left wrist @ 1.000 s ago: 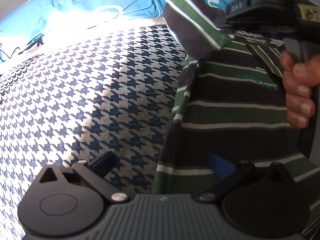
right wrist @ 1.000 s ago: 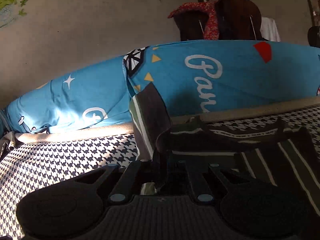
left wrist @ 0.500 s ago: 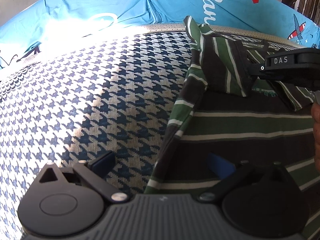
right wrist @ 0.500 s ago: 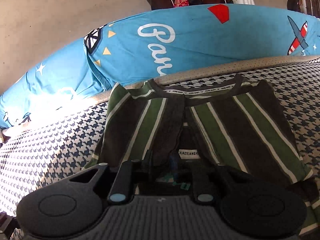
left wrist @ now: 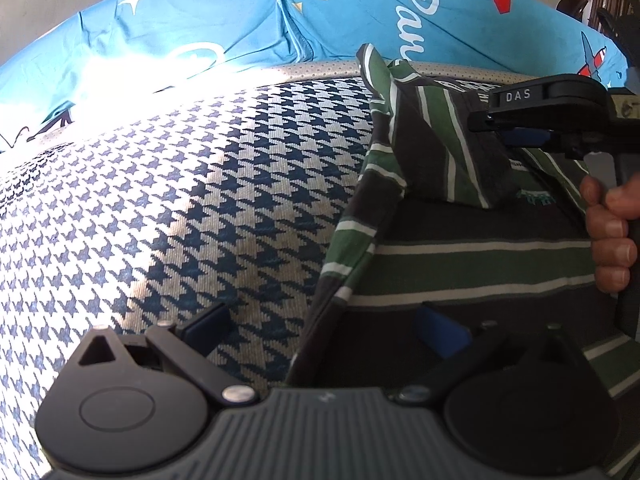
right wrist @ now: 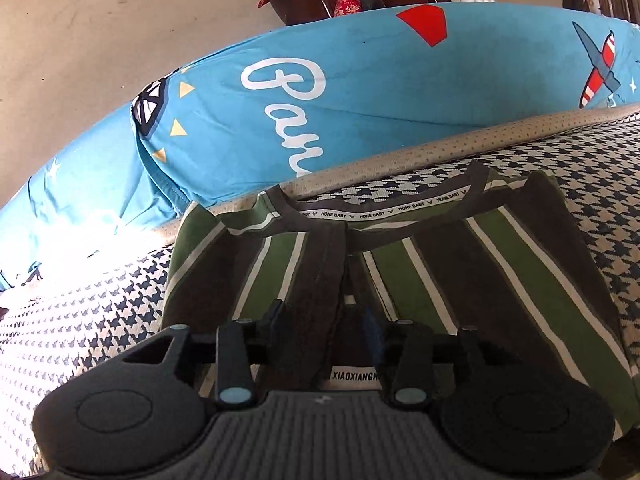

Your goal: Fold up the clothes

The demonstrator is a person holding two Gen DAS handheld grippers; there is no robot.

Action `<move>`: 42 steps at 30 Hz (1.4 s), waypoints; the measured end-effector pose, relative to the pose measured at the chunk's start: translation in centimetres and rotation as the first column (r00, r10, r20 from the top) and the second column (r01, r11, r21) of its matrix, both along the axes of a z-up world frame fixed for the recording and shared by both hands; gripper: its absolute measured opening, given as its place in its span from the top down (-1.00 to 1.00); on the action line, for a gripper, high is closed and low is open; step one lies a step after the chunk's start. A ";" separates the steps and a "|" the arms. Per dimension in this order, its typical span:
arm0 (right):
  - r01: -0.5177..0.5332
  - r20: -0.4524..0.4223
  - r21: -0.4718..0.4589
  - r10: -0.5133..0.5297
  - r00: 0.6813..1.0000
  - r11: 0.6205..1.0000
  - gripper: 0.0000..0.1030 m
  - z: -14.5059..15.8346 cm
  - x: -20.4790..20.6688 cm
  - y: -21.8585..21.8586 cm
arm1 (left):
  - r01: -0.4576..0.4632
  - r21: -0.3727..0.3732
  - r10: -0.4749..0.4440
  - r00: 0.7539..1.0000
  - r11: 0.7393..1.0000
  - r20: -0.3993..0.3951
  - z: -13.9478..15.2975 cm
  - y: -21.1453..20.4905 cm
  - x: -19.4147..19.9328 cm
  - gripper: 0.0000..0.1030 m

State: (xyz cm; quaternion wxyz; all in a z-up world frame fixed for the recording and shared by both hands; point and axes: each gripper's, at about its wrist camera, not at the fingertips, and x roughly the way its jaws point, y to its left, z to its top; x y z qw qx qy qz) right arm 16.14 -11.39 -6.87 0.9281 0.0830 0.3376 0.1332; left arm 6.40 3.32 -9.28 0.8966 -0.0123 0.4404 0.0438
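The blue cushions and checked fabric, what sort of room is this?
Probably a home bedroom or living room: a houndstooth-covered mattress or daybed, long blue printed bolster cushions against a plain wall, and a striped green shirt being folded.

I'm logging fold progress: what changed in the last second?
The right gripper carried the sleeve flap down and inward over the striped shirt, and its fingers have parted off the fabric. The left gripper stayed open at the shirt's edge on the houndstooth cover.

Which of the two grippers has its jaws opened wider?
The left gripper: its jaws stand far apart, straddling the striped shirt's edge. The right gripper's jaws leave only a narrow gap.
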 end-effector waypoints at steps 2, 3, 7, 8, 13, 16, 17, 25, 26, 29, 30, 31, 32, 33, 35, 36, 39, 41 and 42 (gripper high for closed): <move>-0.003 0.013 -0.015 0.003 1.000 1.000 0.18 -0.1 0.1 0.4 | 0.003 -0.001 -0.003 1.000 1.000 0.000 0.0 0.0 0.1 -1.00; -0.006 0.020 -0.023 0.006 1.000 1.000 0.18 -0.1 0.1 0.7 | 0.003 -0.002 -0.003 1.000 1.000 0.000 -0.1 0.1 0.2 -1.00; 0.001 0.040 -0.057 0.001 0.999 0.998 0.47 -0.3 0.2 1.3 | 0.007 -0.004 -0.007 1.000 1.000 0.000 -0.1 0.1 0.4 -1.00; 0.002 0.042 -0.060 0.001 0.999 0.998 0.58 -0.3 0.2 1.2 | 0.008 -0.003 -0.008 1.000 1.000 0.000 -0.1 0.1 0.4 -1.00; 0.004 0.089 -0.101 0.005 0.996 0.995 0.85 0.7 -0.8 1.6 | 0.010 -0.001 -0.010 1.000 1.000 0.000 -0.2 0.1 0.7 -1.00; 0.009 0.127 -0.138 0.008 0.992 0.990 0.87 1.5 -1.7 2.1 | 0.010 0.001 -0.010 1.000 1.000 0.001 -0.2 0.1 0.9 -1.00; 0.011 0.140 -0.150 0.010 0.990 0.989 0.88 1.7 -2.0 2.2 | 0.009 0.002 -0.009 1.000 1.000 0.001 -0.3 0.1 0.9 -1.00; 0.059 0.142 -0.276 -0.020 0.990 0.959 0.87 2.2 -4.6 3.1 | 0.008 0.008 -0.008 1.000 1.000 0.002 -0.4 -0.1 1.4 -1.00; 0.063 0.107 -0.276 -0.034 0.994 0.959 0.87 1.7 -4.3 2.8 | 0.007 0.009 -0.007 1.000 1.000 0.002 -0.4 -0.1 1.5 -1.00; 0.122 0.059 -0.270 -0.110 0.992 0.955 0.85 0.8 -3.8 1.2 | 0.006 0.010 -0.006 1.000 1.000 0.003 -0.5 0.0 1.6 -1.00; 0.135 0.053 -0.259 -0.125 0.991 0.956 0.85 0.9 -3.8 0.7 | 0.005 0.008 -0.005 1.000 1.000 0.003 -0.5 0.1 1.7 -1.00; 0.142 0.050 -0.242 -0.134 0.990 0.960 0.85 1.1 -3.8 0.2 | 0.003 0.006 -0.003 1.000 1.000 0.003 -0.5 0.2 1.8 -1.00; 0.143 0.051 -0.227 -0.135 0.990 0.963 0.84 1.3 -3.9 -0.2 | 0.000 0.006 0.000 1.000 1.000 0.003 -0.6 0.4 1.9 -1.00; 0.138 0.055 -0.215 -0.129 0.990 0.967 0.84 1.5 -4.0 -0.4 | -0.005 0.006 0.005 1.000 1.000 0.004 -0.6 0.5 2.0 -1.00; 0.116 0.063 -0.196 -0.106 0.992 0.974 0.84 1.8 -4.1 -0.6 | -0.013 0.006 0.013 1.000 1.000 0.005 -0.7 0.8 2.2 -1.00; 0.102 0.063 -0.185 -0.092 0.994 0.977 0.84 1.9 -4.1 -0.5 | -0.017 0.007 0.017 1.000 1.000 0.006 -0.7 0.8 2.3 -1.00; 0.056 0.071 -0.155 -0.046 0.996 0.986 0.83 2.1 -4.0 -0.1 | -0.021 0.012 0.021 1.000 1.000 0.009 -1.1 2.4 1.4 -1.00; 0.018 0.085 -0.140 -0.006 0.996 0.990 0.83 2.4 -4.0 0.4 | -0.024 0.014 0.024 1.000 1.000 0.011 -1.4 3.5 1.1 -1.00; -0.003 0.094 -0.132 0.016 0.995 0.991 0.83 2.5 -3.9 0.7 | -0.026 0.014 0.026 1.000 1.000 0.011 -1.4 3.6 1.2 -1.00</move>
